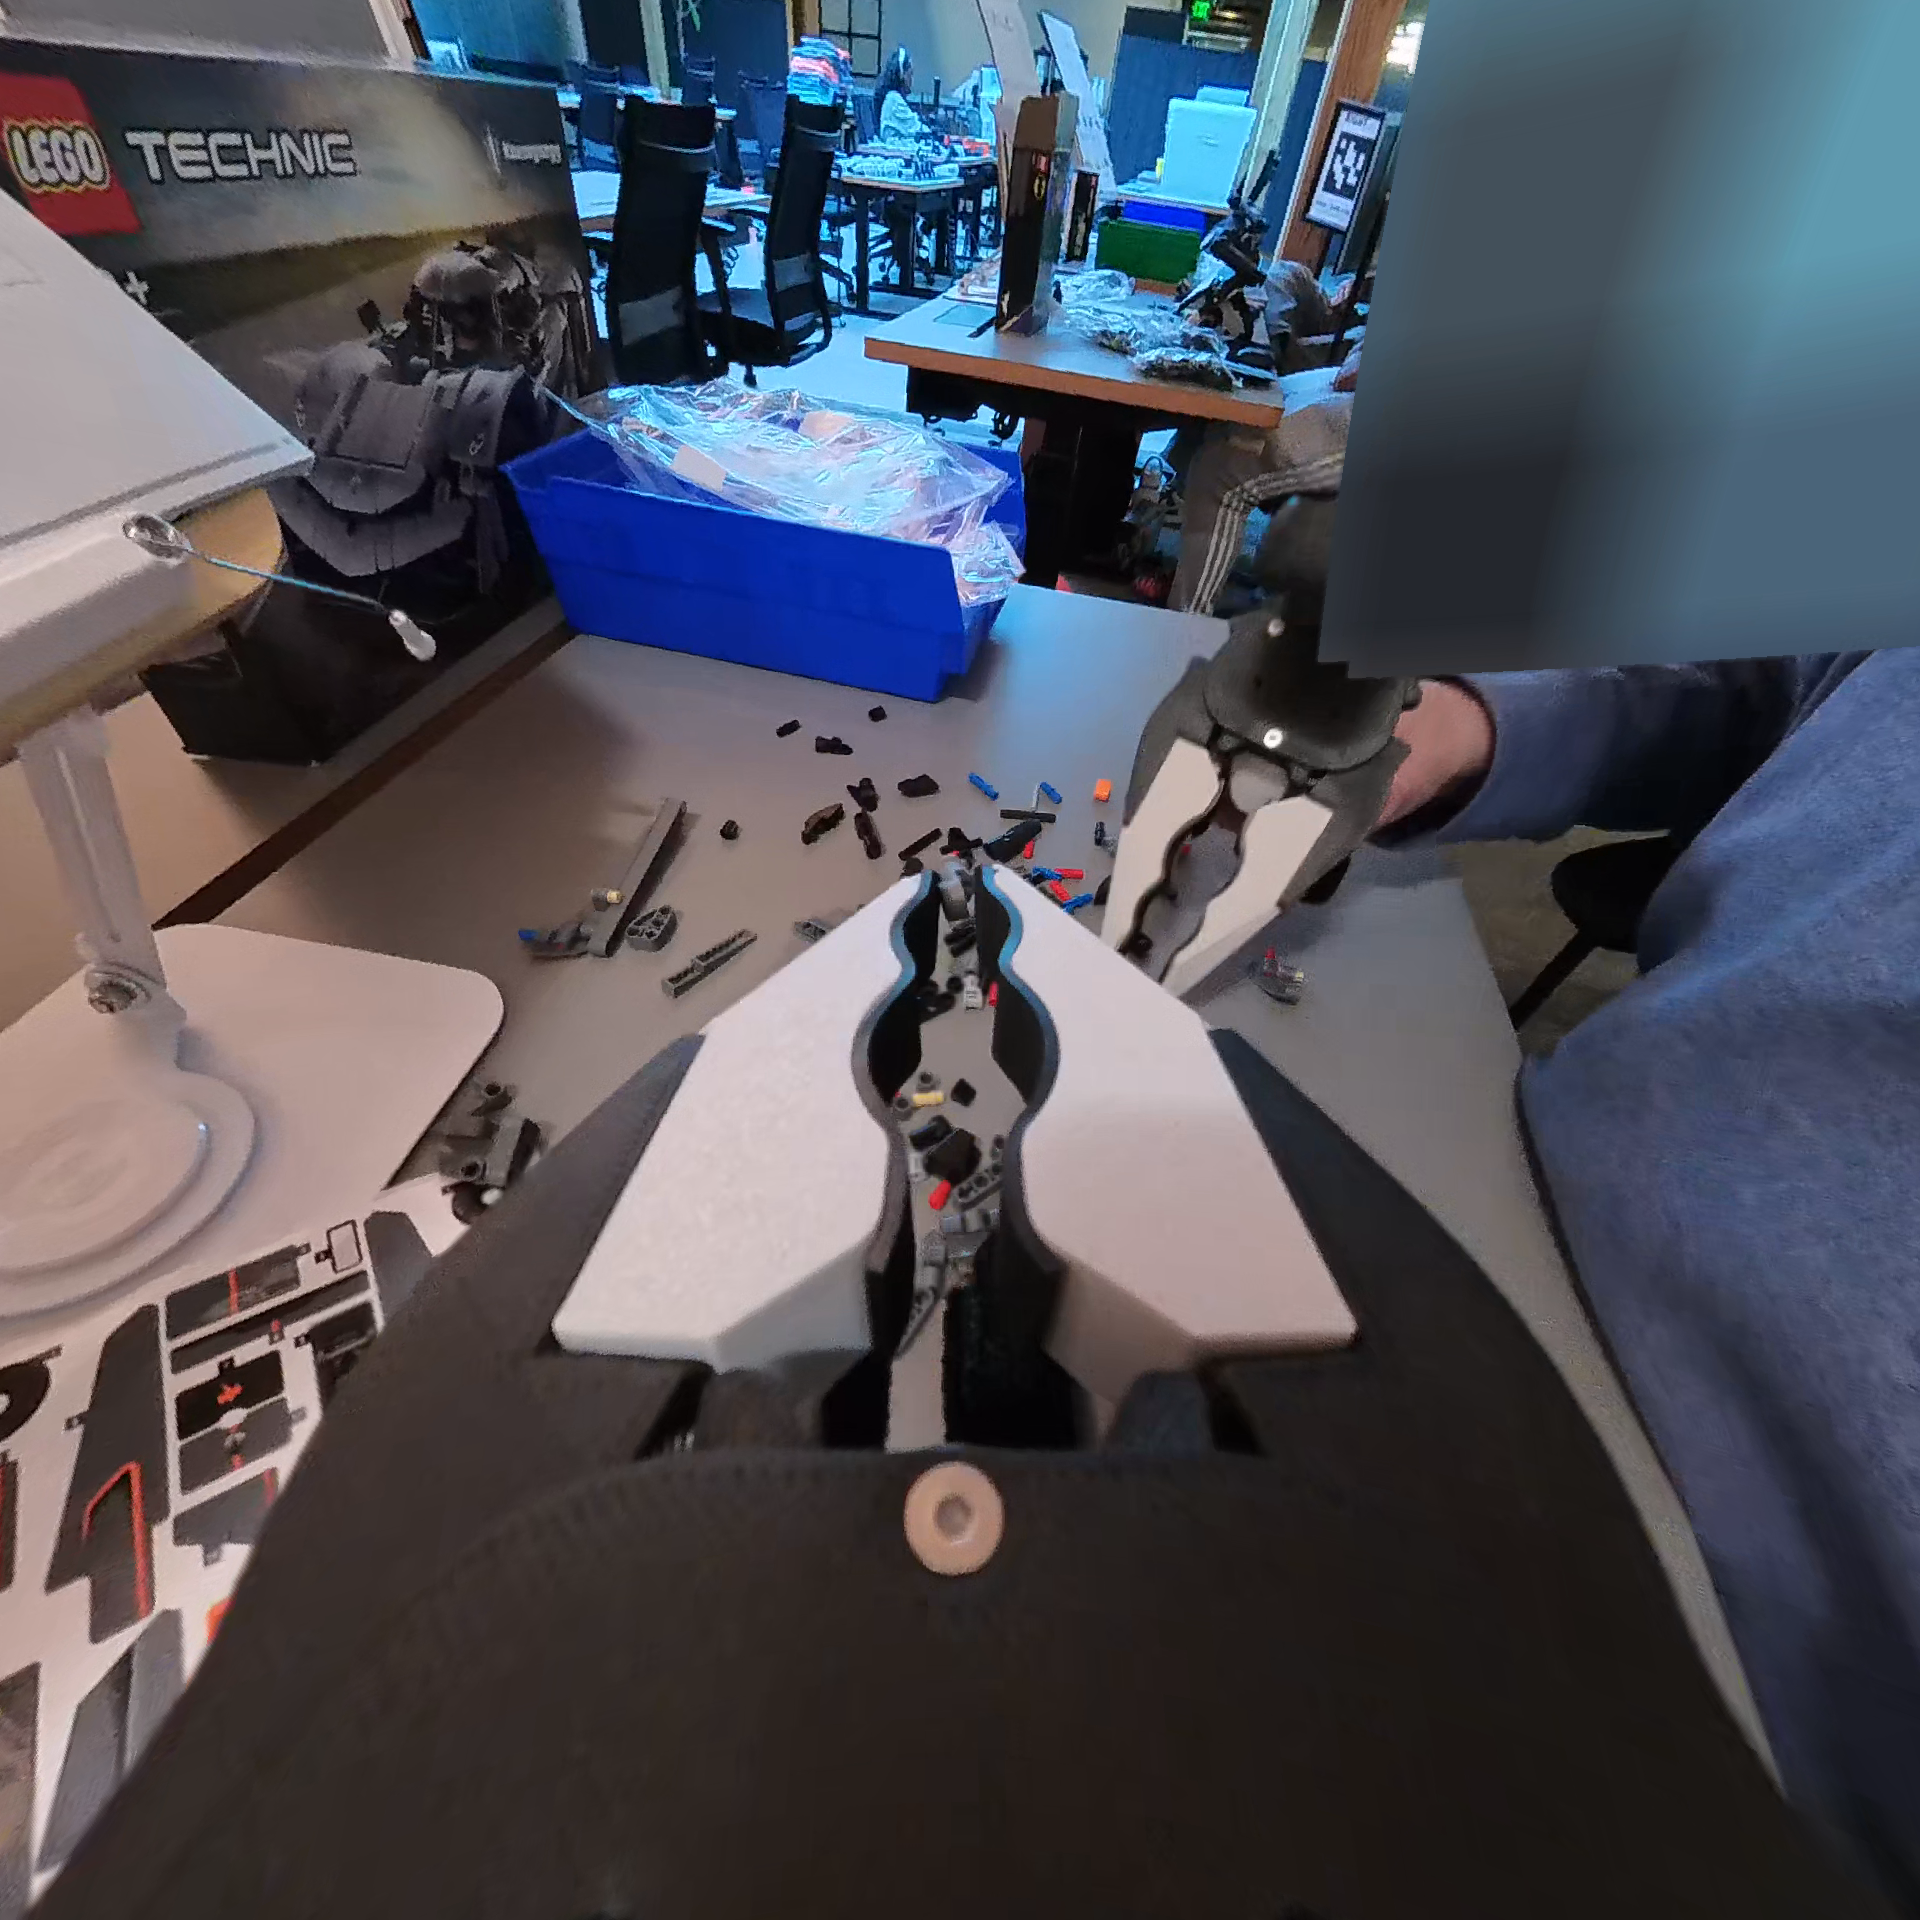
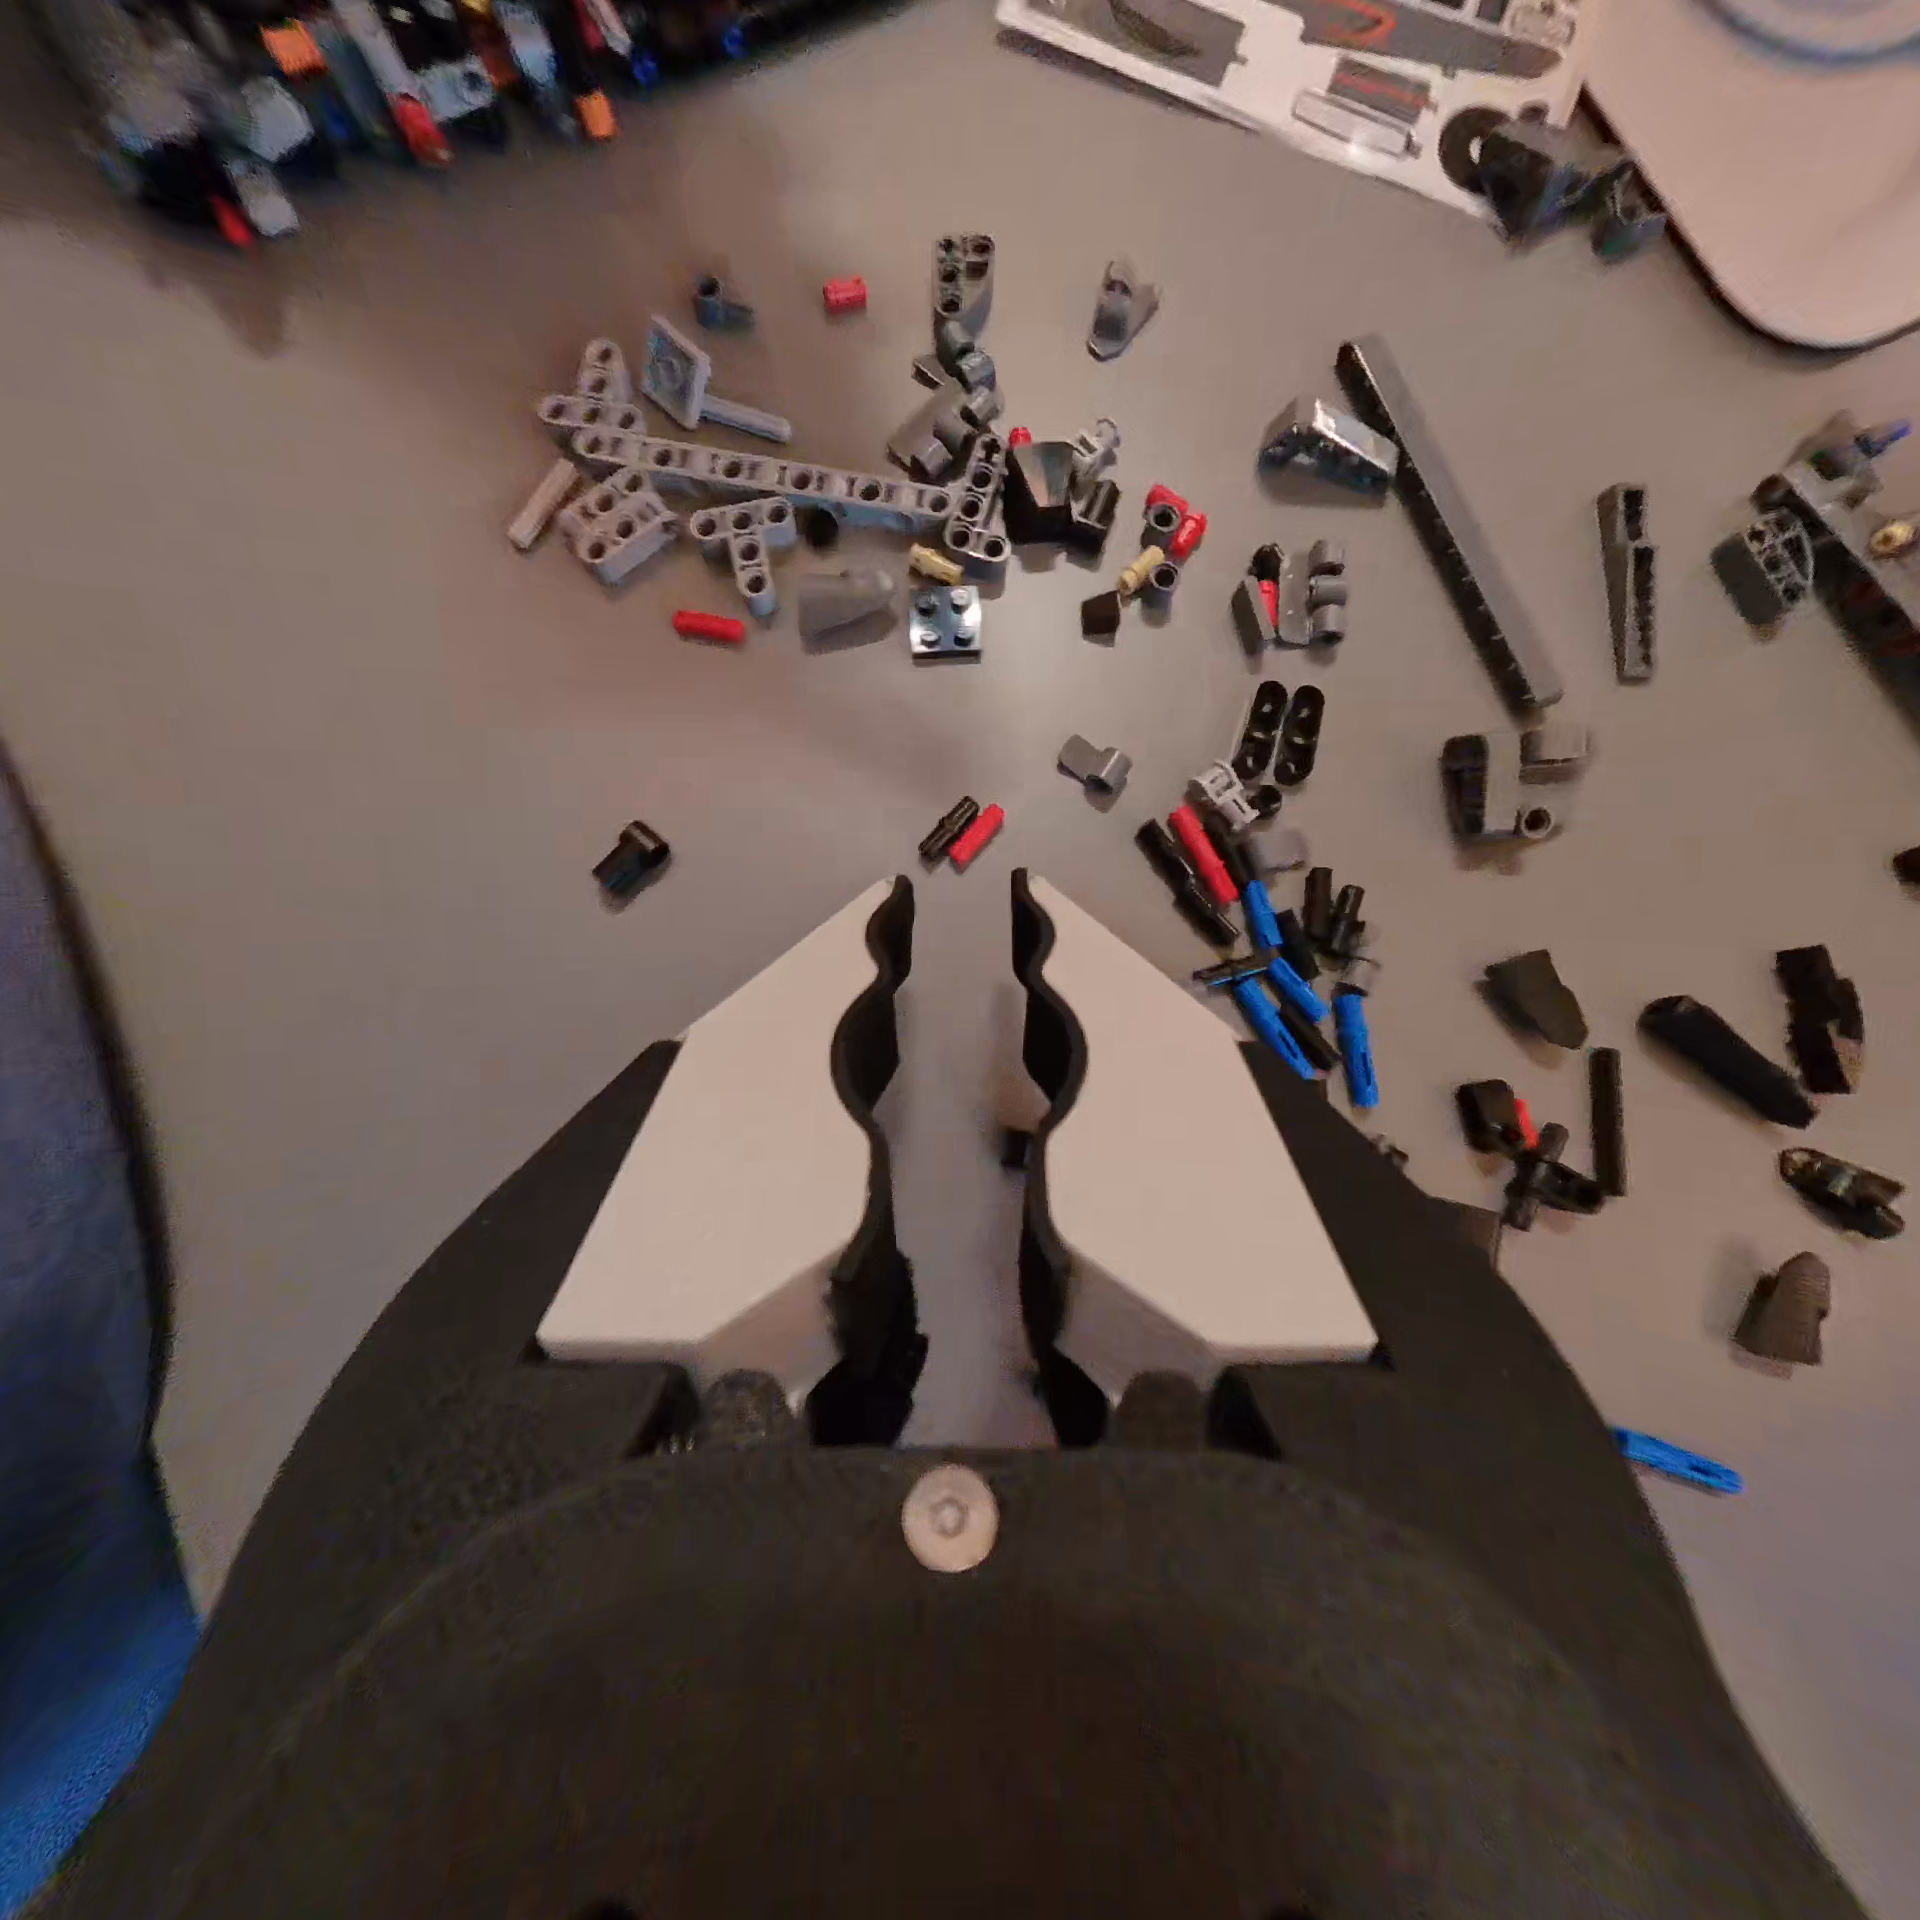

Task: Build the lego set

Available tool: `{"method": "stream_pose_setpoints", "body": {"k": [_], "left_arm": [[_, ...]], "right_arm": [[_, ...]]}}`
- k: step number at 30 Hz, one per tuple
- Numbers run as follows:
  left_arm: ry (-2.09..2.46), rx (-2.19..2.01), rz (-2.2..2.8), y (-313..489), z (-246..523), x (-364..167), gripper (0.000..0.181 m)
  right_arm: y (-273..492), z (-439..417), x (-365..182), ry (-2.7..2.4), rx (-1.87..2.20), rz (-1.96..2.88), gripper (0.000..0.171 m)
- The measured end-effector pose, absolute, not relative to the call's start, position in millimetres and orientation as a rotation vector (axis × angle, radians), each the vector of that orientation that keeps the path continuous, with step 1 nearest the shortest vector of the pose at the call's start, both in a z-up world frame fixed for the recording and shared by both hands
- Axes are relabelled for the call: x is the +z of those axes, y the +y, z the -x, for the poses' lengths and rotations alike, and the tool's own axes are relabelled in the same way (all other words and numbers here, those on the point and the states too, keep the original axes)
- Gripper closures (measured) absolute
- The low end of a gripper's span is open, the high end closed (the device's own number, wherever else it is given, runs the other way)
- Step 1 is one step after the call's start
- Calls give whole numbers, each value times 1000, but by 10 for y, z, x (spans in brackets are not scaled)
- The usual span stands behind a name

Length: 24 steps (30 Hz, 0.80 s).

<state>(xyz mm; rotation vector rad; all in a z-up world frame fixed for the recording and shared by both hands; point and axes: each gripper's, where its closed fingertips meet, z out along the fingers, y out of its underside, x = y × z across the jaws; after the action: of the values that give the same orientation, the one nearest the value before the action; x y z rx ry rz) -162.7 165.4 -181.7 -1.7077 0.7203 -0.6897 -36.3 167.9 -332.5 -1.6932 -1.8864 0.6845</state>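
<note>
Loose Lego Technic pieces lie scattered on the grey table (image 2: 364, 675). They include a long grey beam (image 2: 769, 478), a long black beam (image 2: 1455, 530), blue pins (image 2: 1288, 987), and a black and a red pin (image 2: 961, 831). My left gripper (image 1: 958, 883) hovers over the pieces, nearly shut, and a small grey piece (image 1: 954, 896) sits between its tips. My right gripper (image 2: 961, 883) is open and empty, its tips just short of the black and red pins. It also shows in the left wrist view (image 1: 1153, 961), pointing down at the table.
A blue bin (image 1: 758, 613) with clear plastic bags stands at the table's back, beside the Lego box (image 1: 312, 260). A white stand base (image 1: 312, 1049) and a sticker sheet (image 1: 156, 1455) lie on the left. A person's blue sleeve (image 1: 1714, 987) is on the right. A pile of parts (image 2: 312, 94) lies far left. Across from one pair of fingers to the other is roughly 20 cm.
</note>
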Motion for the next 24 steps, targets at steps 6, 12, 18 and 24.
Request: {"method": "stream_pose_setpoints", "body": {"k": [6, 12, 18, 24], "left_arm": [[771, -680, 1686, 1686, 1605, -1762, 177], [801, -697, 1666, 1680, 1583, -1752, 177], [816, -716, 1648, 1674, 1578, -1745, 177], [823, -733, 1648, 1679, 1570, -1779, 177]], "right_arm": [[1674, 482, -3522, -1891, 605, 1749, 158], [1681, 541, -3536, -1859, 616, 1783, 168], [1711, 507, -3530, -1828, 616, 1792, 162], [1692, 568, -3531, -1826, 636, 1796, 162]]}}
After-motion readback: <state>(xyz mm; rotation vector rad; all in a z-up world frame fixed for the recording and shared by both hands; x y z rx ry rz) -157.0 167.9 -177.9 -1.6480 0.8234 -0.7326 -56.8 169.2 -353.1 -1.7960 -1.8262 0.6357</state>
